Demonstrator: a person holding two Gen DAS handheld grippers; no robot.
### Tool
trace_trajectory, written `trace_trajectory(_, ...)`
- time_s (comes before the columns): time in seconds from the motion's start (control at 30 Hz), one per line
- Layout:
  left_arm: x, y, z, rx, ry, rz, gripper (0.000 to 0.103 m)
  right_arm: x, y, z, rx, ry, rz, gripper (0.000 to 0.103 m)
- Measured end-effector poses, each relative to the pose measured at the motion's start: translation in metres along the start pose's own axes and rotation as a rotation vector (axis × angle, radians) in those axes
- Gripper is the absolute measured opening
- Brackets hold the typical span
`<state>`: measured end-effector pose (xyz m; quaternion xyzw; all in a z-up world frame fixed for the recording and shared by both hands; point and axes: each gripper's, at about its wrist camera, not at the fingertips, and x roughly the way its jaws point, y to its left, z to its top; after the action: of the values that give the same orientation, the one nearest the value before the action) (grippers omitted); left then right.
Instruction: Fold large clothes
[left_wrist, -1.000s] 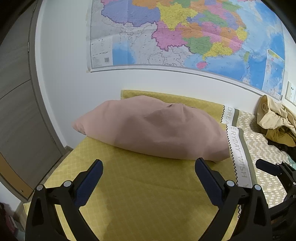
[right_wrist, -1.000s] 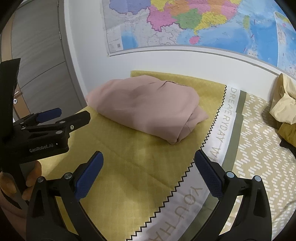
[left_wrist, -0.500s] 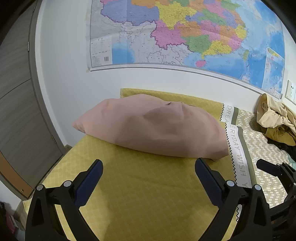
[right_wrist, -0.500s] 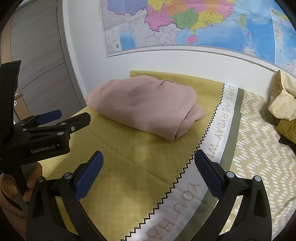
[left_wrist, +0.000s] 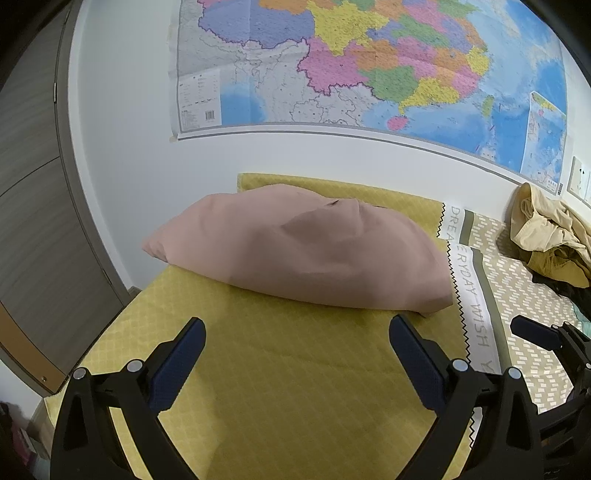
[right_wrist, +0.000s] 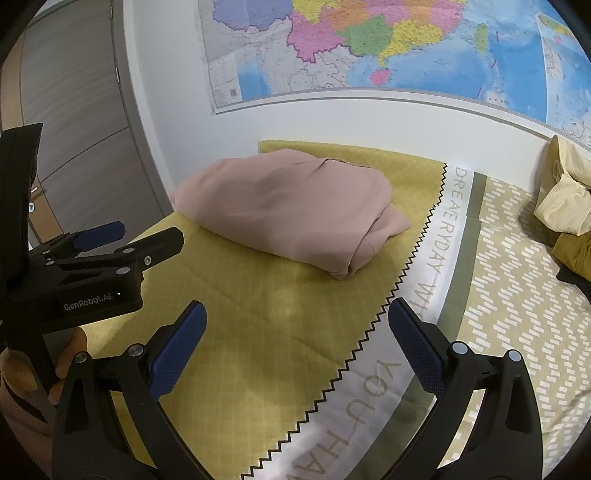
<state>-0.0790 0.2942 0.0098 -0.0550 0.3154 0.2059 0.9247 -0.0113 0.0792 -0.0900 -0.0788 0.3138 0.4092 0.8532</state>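
A folded dusty-pink garment (left_wrist: 299, 247) lies on the yellow part of the bed cover, near the wall; it also shows in the right wrist view (right_wrist: 291, 210). My left gripper (left_wrist: 297, 354) is open and empty, held above the cover in front of the garment. My right gripper (right_wrist: 295, 343) is open and empty, further right and nearer, over the zigzag border. The left gripper's side (right_wrist: 110, 254) shows at the left of the right wrist view. A heap of unfolded beige and mustard clothes (left_wrist: 550, 236) lies at the far right of the bed (right_wrist: 565, 206).
The bed cover (right_wrist: 236, 332) is yellow on the left, with a white lettered band (right_wrist: 417, 306) and a patterned olive part (right_wrist: 517, 295) to the right. A wall map (left_wrist: 369, 66) hangs behind. Grey wardrobe doors (left_wrist: 33, 192) stand at the left.
Both grippers have drifted slightly; the pink garment and clothes heap sit a little more to the right and lower in the views. Both grippers stay open and empty.
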Motion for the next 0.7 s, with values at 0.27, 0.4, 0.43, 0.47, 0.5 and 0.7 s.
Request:
trace_trajectory(0.27, -0.0006, -0.0013, -0.0012, 0.001, 0.006, 0.0, 0.096, -0.0001, 0.0009, -0.0018, 0.007, 0.003, 0.0, 0.097)
trace_trajectory(0.4, 0.0, -0.0017, -0.0017, -0.001, 0.01, -0.002, 0.096, -0.0001, 0.0011, -0.0018, 0.008, 0.0, -0.001, 0.097)
trace_trajectory(0.43, 0.0002, -0.0016, -0.0013, 0.001, 0.011, -0.001, 0.096, 0.0003, 0.001, -0.0017, 0.01, 0.001, 0.001, 0.097)
trace_trajectory(0.47, 0.0, -0.0018, -0.0015, 0.002, 0.011, -0.001, 0.096, 0.0007, 0.0011, -0.0016, 0.012, 0.0, 0.0, 0.097)
trace_trajectory(0.5, -0.0003, -0.0019, -0.0017, 0.002, 0.011, -0.002, 0.096, 0.0001, 0.0014, -0.0018, 0.012, -0.001, -0.003, 0.097)
trace_trajectory(0.7, -0.0004, -0.0015, -0.0021, 0.001, 0.013, -0.002, 0.096, -0.0001, 0.0012, -0.0014, 0.011, 0.002, -0.002, 0.097)
